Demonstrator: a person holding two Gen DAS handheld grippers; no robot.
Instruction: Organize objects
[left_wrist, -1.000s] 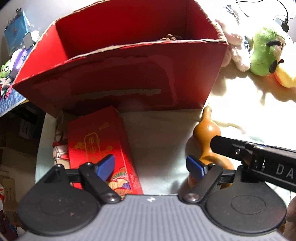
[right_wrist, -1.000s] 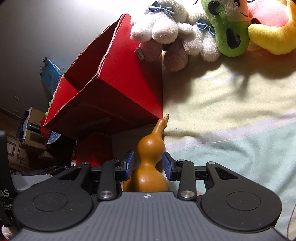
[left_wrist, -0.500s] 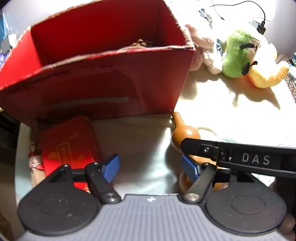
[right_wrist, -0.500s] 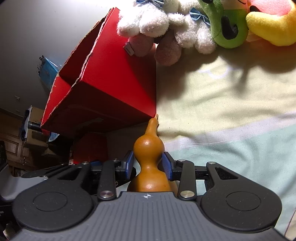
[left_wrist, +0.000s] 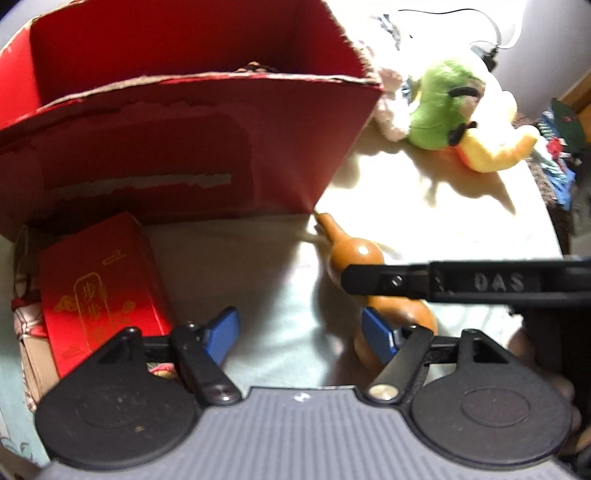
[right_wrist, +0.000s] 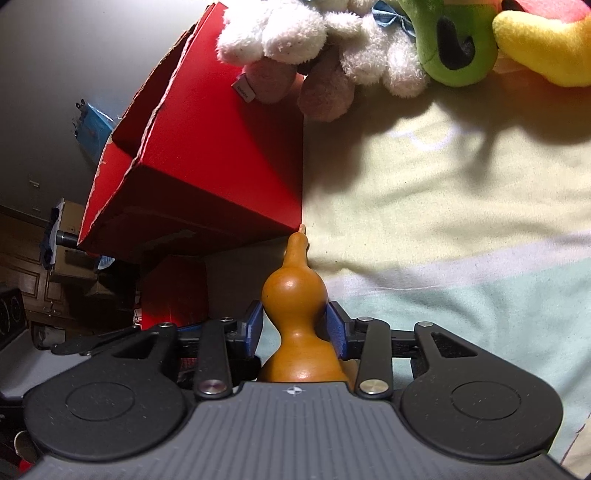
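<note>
An orange-brown gourd (right_wrist: 295, 317) lies on the bed with its stem tip touching the lower corner of a large open red cardboard box (right_wrist: 207, 158). My right gripper (right_wrist: 295, 326) is shut on the gourd at its waist. In the left wrist view the gourd (left_wrist: 354, 254) lies right of centre, crossed by the right gripper's black finger (left_wrist: 461, 282). My left gripper (left_wrist: 301, 332) is open and empty above the sheet, in front of the box (left_wrist: 184, 147). A small red gift box (left_wrist: 99, 288) lies at the left.
Plush toys lie behind the box: a white one (right_wrist: 332, 48), a green one (left_wrist: 443, 107) and a yellow one (left_wrist: 495, 151). The pale sheet (right_wrist: 461, 221) stretches to the right. Cluttered shelves and boxes (right_wrist: 55, 258) stand beyond the bed's left edge.
The right gripper has stayed shut on the gourd and pushed it forward until its stem meets the box corner. The left gripper's view has swung right, the box shifting left.
</note>
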